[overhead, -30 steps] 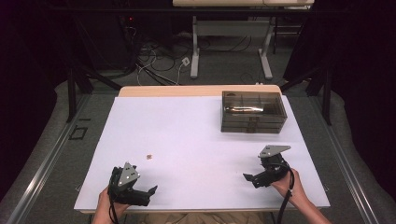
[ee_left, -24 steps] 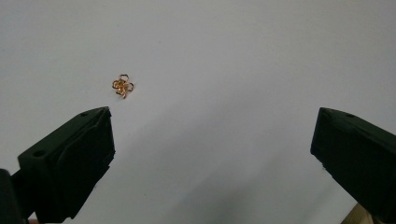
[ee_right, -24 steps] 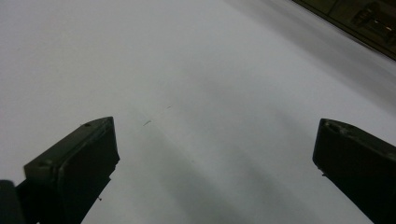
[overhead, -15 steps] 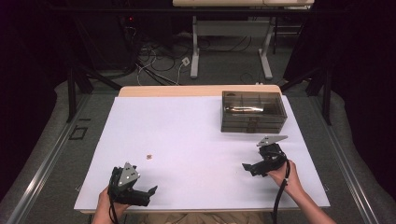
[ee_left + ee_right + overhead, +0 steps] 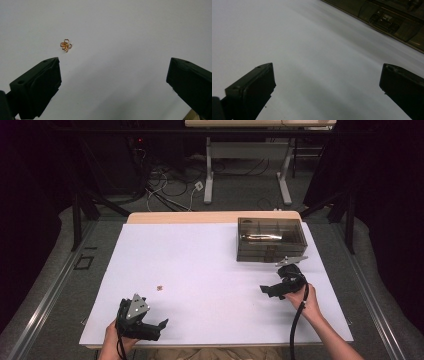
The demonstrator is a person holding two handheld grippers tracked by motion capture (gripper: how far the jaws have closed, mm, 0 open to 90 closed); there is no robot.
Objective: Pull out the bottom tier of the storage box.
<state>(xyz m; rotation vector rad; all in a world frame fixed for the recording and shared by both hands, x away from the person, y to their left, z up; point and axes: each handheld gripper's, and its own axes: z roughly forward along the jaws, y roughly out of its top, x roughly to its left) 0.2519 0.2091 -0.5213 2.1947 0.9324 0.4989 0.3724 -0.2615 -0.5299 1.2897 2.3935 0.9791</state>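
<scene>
Down at the near left corner of the white table sheet (image 5: 200, 265), the left gripper (image 5: 161, 325) rests in the person's left hand (image 5: 116, 340), its 2 black jaws spread wide and holding nothing. Just ahead of it, near its left jaw in the left gripper view, lies a small gold wire trinket of looped petals (image 5: 66, 45), bare on the sheet and touched by neither gripper. Farther right, the right gripper (image 5: 264, 290) hangs just above the sheet, jaws likewise wide apart and empty. Beyond it, close by, stands a dark smoky translucent plastic drawer box (image 5: 270, 239) at the far right edge.
</scene>
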